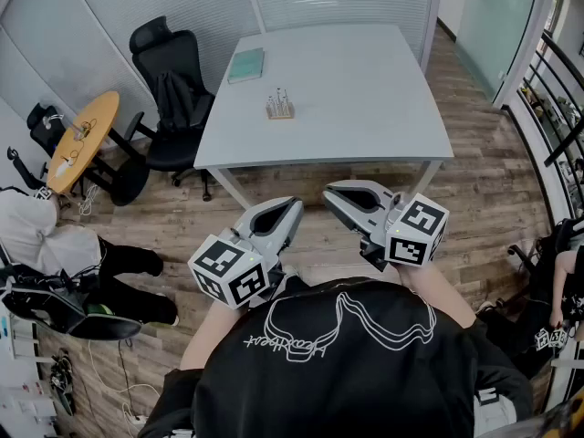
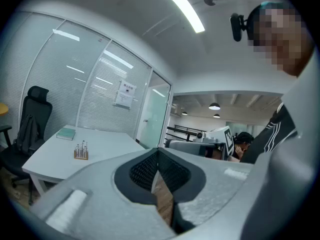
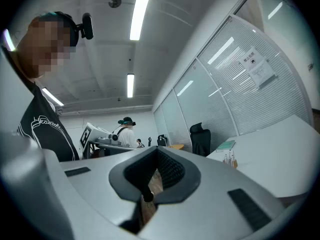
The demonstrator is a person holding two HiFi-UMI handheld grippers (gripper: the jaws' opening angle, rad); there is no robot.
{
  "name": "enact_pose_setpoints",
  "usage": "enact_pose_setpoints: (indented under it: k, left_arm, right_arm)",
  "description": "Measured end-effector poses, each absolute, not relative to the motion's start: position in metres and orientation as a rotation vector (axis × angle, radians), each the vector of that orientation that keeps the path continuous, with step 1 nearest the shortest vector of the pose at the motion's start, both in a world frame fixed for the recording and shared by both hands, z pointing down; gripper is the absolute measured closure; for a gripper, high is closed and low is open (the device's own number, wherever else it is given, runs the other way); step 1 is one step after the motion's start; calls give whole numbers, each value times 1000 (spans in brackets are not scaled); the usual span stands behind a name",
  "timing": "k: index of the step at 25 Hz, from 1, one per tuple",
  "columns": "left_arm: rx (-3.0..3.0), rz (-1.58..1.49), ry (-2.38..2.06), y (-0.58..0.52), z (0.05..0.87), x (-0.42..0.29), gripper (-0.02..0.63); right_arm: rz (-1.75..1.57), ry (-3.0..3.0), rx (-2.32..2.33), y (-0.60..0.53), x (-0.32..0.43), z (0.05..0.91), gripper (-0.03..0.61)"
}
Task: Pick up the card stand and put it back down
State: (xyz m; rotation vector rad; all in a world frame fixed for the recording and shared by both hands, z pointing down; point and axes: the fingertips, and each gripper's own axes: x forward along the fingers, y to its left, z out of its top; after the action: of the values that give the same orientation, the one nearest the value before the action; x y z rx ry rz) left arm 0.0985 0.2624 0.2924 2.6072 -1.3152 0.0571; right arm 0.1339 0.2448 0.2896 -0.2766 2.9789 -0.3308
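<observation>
Jaws closed tight, nothing held, on left gripper [image 1: 294, 206] and right gripper [image 1: 330, 192] alike. Card stand [image 1: 280, 106] well apart, ahead on worktop [image 1: 365, 99]; marginally nearer left gripper.

A wood-plank floor [image 1: 301, 199] fills the middle of the head view. A white desk [image 1: 365, 108] stands at upper centre, with a black office chair [image 1: 173, 53] at its left edge and a small round wooden table [image 1: 82, 140] further left. Glass partitions with blinds [image 1: 182, 7] run along the top, and a glass door [image 1: 497, 16] closes the upper right corner. In the left gripper view a ceiling strip light [image 2: 180, 6] glows at the top, and a paper notice [image 2: 125, 94] hangs on the partition.
</observation>
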Motion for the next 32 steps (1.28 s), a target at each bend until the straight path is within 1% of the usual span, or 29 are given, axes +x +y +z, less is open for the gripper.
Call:
enact_pose_setpoints:
  k: [18,26,32]
  left_arm:
    - [2624,15,-1223,224,322,89,600]
    - [2609,21,-1206,172,324,61,600]
    - [2590,43,-1148,111,327,41,600]
  right_arm:
    - [-351,2991,-394,205,127,320,569]
    - [-386,2968,-450,151,105,322,569]
    - [-439,2951,-503,93,87,320,569]
